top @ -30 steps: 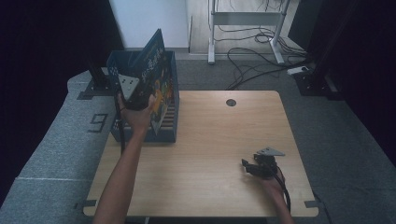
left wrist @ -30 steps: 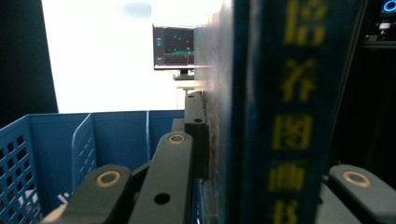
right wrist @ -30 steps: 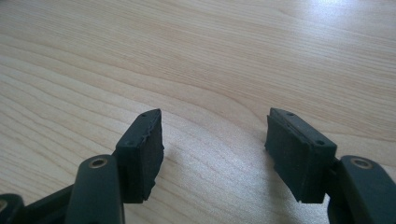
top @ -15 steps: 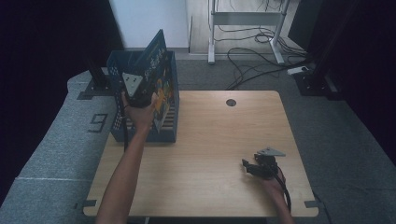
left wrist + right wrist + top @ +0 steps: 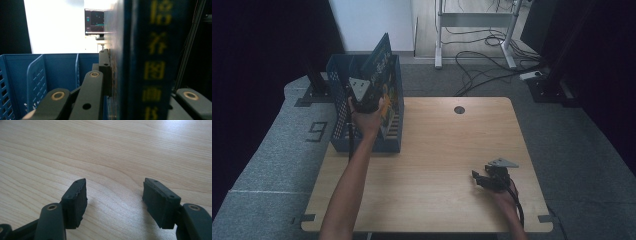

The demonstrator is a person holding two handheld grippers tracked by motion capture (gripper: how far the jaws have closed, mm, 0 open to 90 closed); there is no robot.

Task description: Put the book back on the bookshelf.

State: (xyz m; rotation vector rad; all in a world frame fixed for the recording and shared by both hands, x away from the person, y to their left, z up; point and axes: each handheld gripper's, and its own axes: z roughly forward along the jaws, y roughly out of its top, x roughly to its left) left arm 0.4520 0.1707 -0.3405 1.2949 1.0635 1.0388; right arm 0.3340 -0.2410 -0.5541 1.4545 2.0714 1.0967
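Book, dark blue with yellow characters on the spine, stands tilted in the blue crate at the table's far left corner, its upper corner well above the crate rim. Left gripper pinches the book by its spine edge, a jaw on each cover. Judgement: book is being seated in or drawn out of a crate slot; cannot tell which. Keep the pinch firm, move along the book's own plane, and mind the divider just beside it. Right gripper rests near the table's near right corner, jaws spread, nothing between them.
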